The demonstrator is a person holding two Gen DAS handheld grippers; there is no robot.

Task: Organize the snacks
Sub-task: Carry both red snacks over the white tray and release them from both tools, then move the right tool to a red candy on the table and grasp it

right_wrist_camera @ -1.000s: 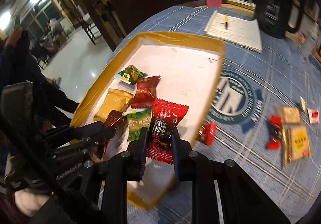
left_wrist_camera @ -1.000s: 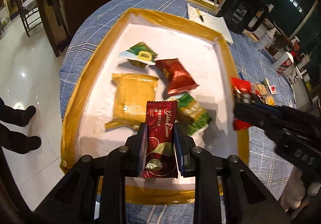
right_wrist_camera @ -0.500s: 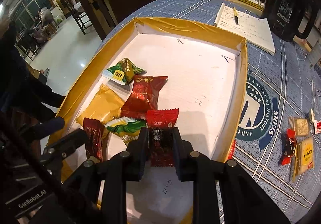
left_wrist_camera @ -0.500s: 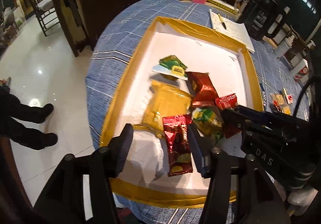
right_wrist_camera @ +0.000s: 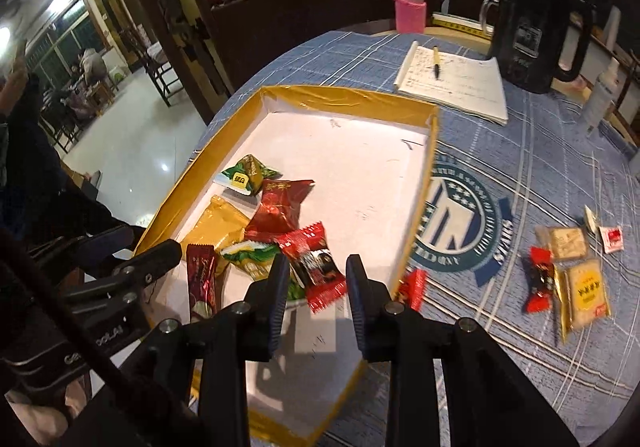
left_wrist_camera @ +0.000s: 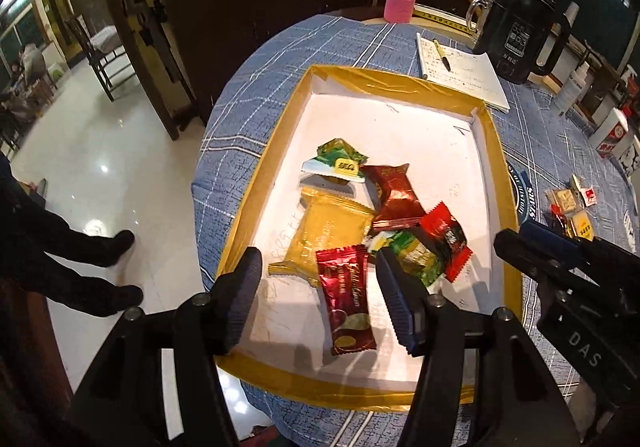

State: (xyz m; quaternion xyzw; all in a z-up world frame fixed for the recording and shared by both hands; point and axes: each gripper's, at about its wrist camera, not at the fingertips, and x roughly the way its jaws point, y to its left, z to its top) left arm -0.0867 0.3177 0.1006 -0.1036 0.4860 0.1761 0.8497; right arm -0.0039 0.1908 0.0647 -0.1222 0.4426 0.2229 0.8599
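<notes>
Left gripper [left_wrist_camera: 318,289]: jaws wide apart, nothing held, poised over the near end of the tray [left_wrist_camera: 248,207]. A dark red wrapped bar [left_wrist_camera: 348,303] is seen lying flat on the white tray floor between and below the fingers, its upper end overlapping the gold packet [left_wrist_camera: 332,231].

Tray contents, left to right in the left wrist view: gold packet, green-and-white packet [left_wrist_camera: 338,163] at the far side, dark red pouch [left_wrist_camera: 394,193], green packet [left_wrist_camera: 412,253], and a bright red candy [left_wrist_camera: 446,241] resting tilted on top of the green one.

Right gripper [right_wrist_camera: 318,289]: jaws likewise parted and empty. The bright red candy [right_wrist_camera: 316,265] sits just ahead of its fingertips, not touched by them.

Step judged: release into the tray complete for both grippers; collection of the remaining snacks not yet done. To the right, outside the tray, a small red wrapper [right_wrist_camera: 412,287] is seen against the tray wall, and a loose cluster [right_wrist_camera: 568,271] of red and yellow packets lies well apart on the cloth. The next move is judged to call for the right gripper to be carried over the tray rim to those pieces, with jaws aligned across a flat, thin wrapper.

Surface: round table under a blue checked cloth [right_wrist_camera: 520,151] with a printed crest. A notepad with pen [right_wrist_camera: 452,83], black kettle [right_wrist_camera: 536,31] and pink-sleeved bottle [right_wrist_camera: 410,3] stand beyond. Room: glossy tiled floor, dark wood furniture, dim lighting.
</notes>
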